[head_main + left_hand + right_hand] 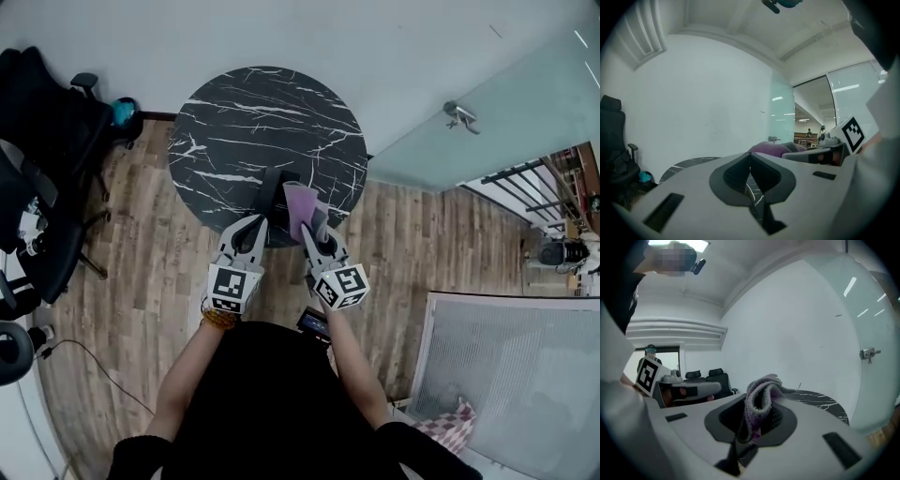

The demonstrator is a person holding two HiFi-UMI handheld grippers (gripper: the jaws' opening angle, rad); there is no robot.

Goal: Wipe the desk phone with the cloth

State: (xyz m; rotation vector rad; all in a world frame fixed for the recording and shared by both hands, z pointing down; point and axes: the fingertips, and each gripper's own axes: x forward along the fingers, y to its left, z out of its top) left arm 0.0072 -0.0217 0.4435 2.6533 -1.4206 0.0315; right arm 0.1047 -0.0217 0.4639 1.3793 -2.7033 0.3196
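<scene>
Head view: forearms extended side by side at the counter's [246,112] near edge; right hand-held gripper [309,230] clamps the purple cloth [300,206] between its jaws, left hand-held gripper [256,222] alongside, jaws pressed together, empty.

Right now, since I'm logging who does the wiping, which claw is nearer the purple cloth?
Right. The right claw is shut on the purple cloth; the left claw, shut and empty, sits apart just to the cloth's left.

Round blk marble table [267,131]; office chair [47,187] at left; wood floor [141,281].
</scene>
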